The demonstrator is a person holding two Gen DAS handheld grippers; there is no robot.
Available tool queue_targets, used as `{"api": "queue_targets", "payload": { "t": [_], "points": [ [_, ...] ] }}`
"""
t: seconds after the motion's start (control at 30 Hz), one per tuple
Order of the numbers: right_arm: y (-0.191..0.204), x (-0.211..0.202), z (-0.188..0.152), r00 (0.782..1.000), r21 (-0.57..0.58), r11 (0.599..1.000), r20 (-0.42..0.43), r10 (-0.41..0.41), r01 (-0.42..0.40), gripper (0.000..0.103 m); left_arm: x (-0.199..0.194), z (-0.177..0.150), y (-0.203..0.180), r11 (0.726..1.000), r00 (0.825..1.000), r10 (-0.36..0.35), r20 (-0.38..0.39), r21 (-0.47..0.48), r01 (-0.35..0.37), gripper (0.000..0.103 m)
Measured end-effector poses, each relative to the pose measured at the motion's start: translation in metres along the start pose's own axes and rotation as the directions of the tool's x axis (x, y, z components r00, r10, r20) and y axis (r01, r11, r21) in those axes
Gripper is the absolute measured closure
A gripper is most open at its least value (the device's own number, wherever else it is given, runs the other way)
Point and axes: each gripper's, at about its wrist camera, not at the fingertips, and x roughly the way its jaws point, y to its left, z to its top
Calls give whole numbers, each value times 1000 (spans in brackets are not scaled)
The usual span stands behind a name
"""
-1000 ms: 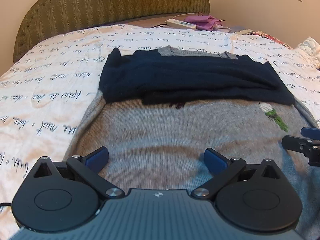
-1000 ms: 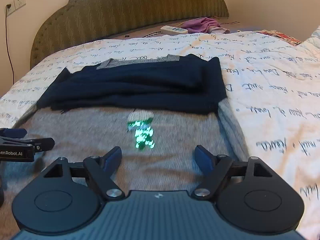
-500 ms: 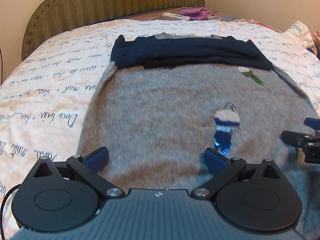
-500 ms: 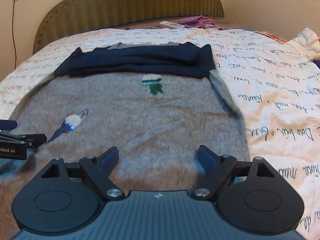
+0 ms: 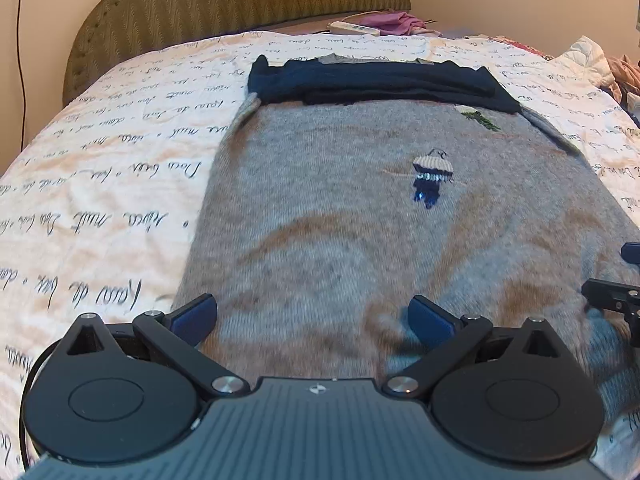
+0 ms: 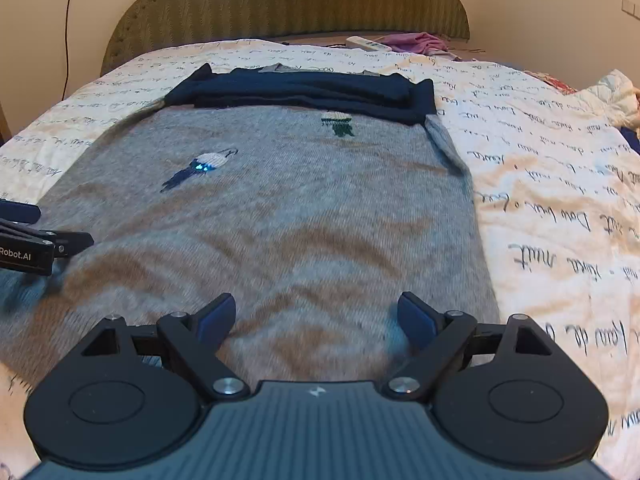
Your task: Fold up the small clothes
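Your left gripper point(image 5: 313, 314) and right gripper point(image 6: 316, 314) have drawn back — both spread wide, empty. More grey sweater point(image 5: 340, 216) shows now, its near hem perhaps lifted — blurred.

My grey knit sweater point(image 5: 360, 240) carries small navy-and-cream and green-and-cream embroidered figures, with navy sleeves point(image 5: 376, 84) folded across its far end. Beneath the sweater, the cream bedspread point(image 5: 100, 184) bears black cursive script; beyond it stands an olive chevron-patterned headboard point(image 5: 240, 0).
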Motion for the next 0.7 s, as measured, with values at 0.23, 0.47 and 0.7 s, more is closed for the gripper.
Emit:
{"api": "queue_targets", "payload": {
  "t": [0.23, 0.47, 0.7],
  "points": [
    [7, -22, -21, 1000, -12, 1000, -11, 3, -3, 14, -19, -19, -1, 1000, 1000, 11, -3, -6, -11, 0],
    [9, -41, -39, 1000, 8, 1000, -13, 6, -6, 14, -35, -37, 1, 1000, 1000, 3, -16, -31, -4, 0],
    [-26, -78, -50, 1000, 124, 992, 28, 7, -10, 14, -54, -51, 30, 994, 999, -15, -49, -111, 9, 0]
  ]
}}
